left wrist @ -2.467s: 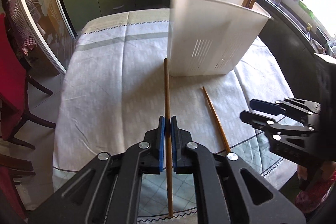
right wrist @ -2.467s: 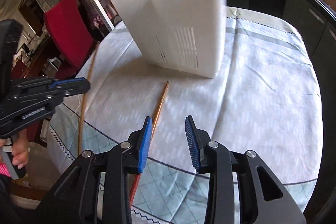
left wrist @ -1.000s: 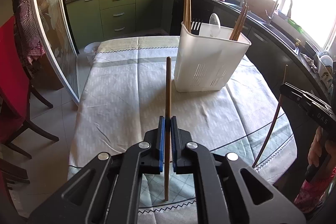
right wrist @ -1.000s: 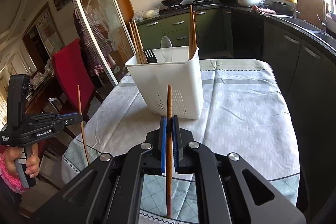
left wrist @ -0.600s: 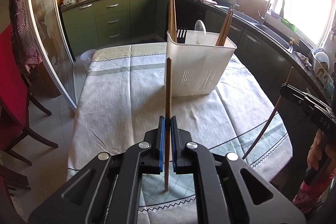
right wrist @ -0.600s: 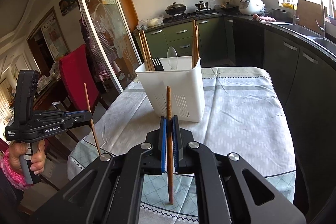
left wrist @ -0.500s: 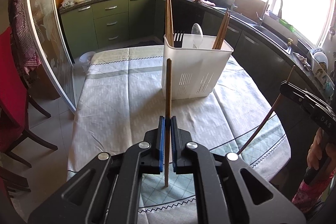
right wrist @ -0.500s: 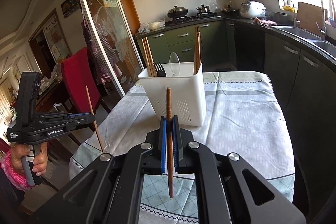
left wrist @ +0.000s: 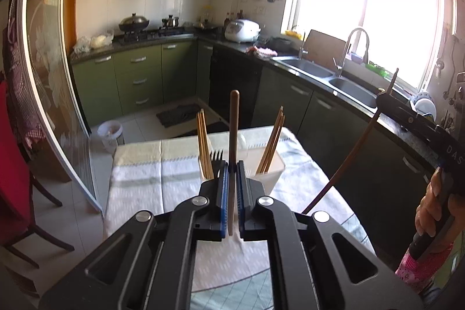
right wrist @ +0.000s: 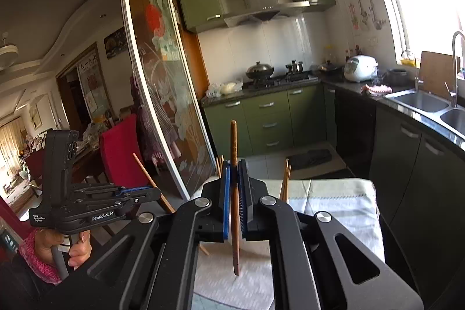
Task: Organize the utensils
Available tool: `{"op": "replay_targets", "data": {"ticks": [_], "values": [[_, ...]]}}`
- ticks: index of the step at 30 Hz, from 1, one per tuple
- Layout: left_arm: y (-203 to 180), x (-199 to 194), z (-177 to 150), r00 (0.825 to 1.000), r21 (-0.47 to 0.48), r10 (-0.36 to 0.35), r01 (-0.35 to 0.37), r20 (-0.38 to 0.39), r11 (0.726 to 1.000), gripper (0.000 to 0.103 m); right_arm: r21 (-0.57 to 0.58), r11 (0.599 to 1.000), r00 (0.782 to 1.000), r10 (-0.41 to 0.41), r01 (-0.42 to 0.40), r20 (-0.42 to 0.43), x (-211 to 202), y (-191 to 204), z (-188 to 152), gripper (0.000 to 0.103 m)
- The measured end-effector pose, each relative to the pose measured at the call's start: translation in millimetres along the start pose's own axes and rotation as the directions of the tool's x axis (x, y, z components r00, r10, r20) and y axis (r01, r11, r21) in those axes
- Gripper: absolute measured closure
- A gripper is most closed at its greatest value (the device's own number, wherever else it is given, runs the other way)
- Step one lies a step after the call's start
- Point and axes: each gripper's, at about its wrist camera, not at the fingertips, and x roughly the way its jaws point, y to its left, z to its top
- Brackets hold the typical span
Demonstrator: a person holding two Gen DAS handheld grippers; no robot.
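Observation:
My left gripper (left wrist: pixel 232 166) is shut on a brown chopstick (left wrist: pixel 233 130) that stands upright between the blue pads. Just behind the fingers and below them sits the white utensil caddy (left wrist: pixel 274 169) on the table, with chopstick bundles (left wrist: pixel 203 144) and a fork (left wrist: pixel 216 157) in it. My right gripper (right wrist: pixel 233 164) is shut on a second chopstick (right wrist: pixel 234 141), also upright. In the right wrist view the caddy is almost hidden; only chopstick tips (right wrist: pixel 286 176) show. Each wrist view shows the other gripper, the right gripper (left wrist: pixel 385 99) and the left gripper (right wrist: pixel 155 193), held up level with its chopstick slanting down.
The table wears a pale striped cloth (left wrist: pixel 139 188). A red chair (right wrist: pixel 122 153) and a glass sliding door (right wrist: pixel 162 95) stand to the left. Dark cabinets with a sink (left wrist: pixel 348 86) run along the right. A small bin (left wrist: pixel 110 132) stands on the floor beyond.
Both grippers have risen with their chopsticks and tipped up toward level. The caddy has dropped low in both views and now sits partly behind the fingers.

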Motion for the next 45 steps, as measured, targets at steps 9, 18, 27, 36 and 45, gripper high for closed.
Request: {"op": "replay_targets", "data": {"ticks": [9, 18, 27, 36, 45], "values": [[-9.4, 13.4, 75.5, 0.992, 0.010, 0.005, -0.007, 0.126, 1.000, 0.098, -0.016, 0.997, 0.994, -0.070, 0.072, 0.084, 45.3, -15.4, 58.1, 0.097], [10.6, 102.1, 54.4, 0.998, -0.011, 0.063, -0.063, -0.021, 0.998, 0.098, 0.032, 0.996, 0.992, -0.083, 0.087, -0.092, 128.3, -50.7, 5.2, 0.097], [22.9, 151.5, 15.6, 0.981, -0.007, 0.061, -0.064, -0.186, 0.998, 0.098, 0.021, 0.994, 0.962, -0.102, 0.110, -0.253, 181.7, -62.2, -41.0, 0.092], [32.1, 124.0, 15.8, 0.987, -0.031, 0.073, -0.078, -0.141, 0.996, 0.086, 0.011, 0.997, 0.986, -0.078, 0.080, -0.147, 121.7, -43.4, -34.4, 0.071], [20.1, 54.7, -52.6, 0.996, -0.069, 0.083, -0.082, 0.015, 0.994, 0.023, -0.060, 0.986, 0.988, -0.155, 0.155, 0.011, 21.8, -17.4, -119.9, 0.026]]}}
